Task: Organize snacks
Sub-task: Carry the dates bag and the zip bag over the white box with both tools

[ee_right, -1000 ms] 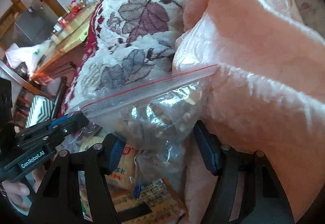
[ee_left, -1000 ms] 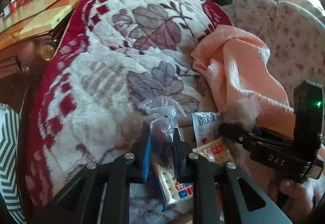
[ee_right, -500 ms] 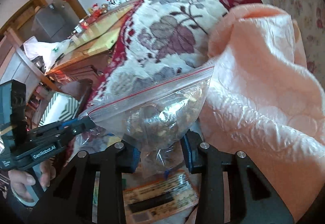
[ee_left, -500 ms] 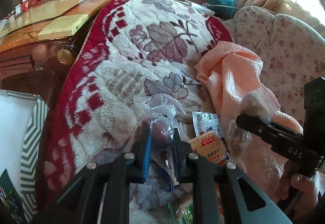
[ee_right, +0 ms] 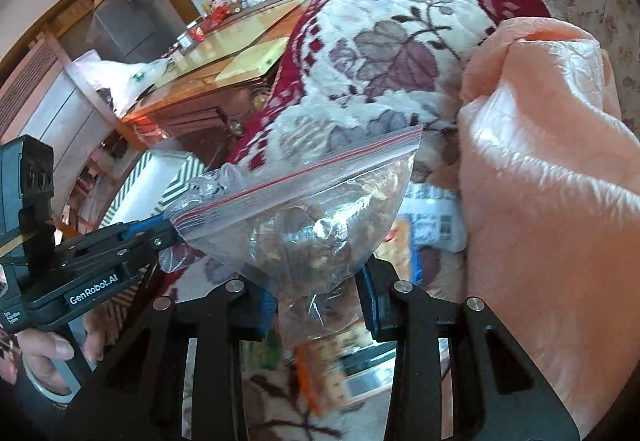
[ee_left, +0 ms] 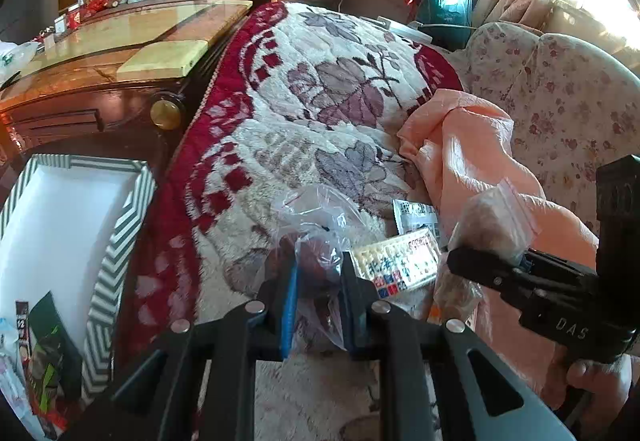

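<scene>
My left gripper (ee_left: 316, 277) is shut on a small clear bag of dark red snacks (ee_left: 320, 241), held just above the blanket. In the right wrist view this left gripper (ee_right: 162, 235) comes in from the left with the crumpled bag top (ee_right: 208, 185) at its tip. My right gripper (ee_right: 316, 301) is shut on the lower part of a clear zip bag of brown snacks (ee_right: 320, 225) with a red seal line. The same right gripper (ee_left: 476, 269) and zip bag (ee_left: 492, 221) show at the right of the left wrist view. A cracker pack (ee_left: 394, 265) and a white sachet (ee_left: 416, 215) lie on the blanket.
A red and cream floral blanket (ee_left: 320, 101) covers the seat, and a peach cloth (ee_left: 472, 161) is bunched at the right. A white box with a green striped rim (ee_left: 112, 261) stands at the left, with dark snack packs (ee_left: 44, 357) at its near end. A wooden table (ee_left: 100, 57) stands behind.
The right gripper's jaws closed on the zip bag. Both grippers rose and drew back with their bags, and the striped box came into view at the left.
</scene>
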The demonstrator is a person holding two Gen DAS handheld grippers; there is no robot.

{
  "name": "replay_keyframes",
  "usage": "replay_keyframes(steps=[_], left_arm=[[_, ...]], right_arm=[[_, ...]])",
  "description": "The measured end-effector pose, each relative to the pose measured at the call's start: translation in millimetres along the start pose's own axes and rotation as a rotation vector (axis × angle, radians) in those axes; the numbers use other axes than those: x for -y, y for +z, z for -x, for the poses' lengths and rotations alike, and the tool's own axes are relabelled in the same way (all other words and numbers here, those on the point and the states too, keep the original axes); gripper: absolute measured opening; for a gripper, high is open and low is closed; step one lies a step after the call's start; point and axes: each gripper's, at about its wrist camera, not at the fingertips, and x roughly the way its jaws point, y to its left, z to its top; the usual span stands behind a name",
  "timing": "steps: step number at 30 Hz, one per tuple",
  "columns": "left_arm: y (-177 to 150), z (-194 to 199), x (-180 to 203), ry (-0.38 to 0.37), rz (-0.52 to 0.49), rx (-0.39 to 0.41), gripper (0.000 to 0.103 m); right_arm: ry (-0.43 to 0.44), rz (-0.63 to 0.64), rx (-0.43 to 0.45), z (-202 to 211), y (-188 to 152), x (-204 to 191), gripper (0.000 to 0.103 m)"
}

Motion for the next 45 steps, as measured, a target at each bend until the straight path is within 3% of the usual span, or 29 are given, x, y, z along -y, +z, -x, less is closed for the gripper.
replay_keyframes(steps=[19, 45], left_arm=[[-23.6, 49.4, -28.4, 0.077, 0.012, 0.062, 0.020], [-39.4, 90.0, -96.8, 0.164, 0.120, 0.108, 0.020]], right_arm=[[0.038, 0.108, -0.069, -8.1, -18.3, -61.1, 0.033], [0.098, 0.264, -0.142, -36.4, -14.4, -149.0, 0.033]])
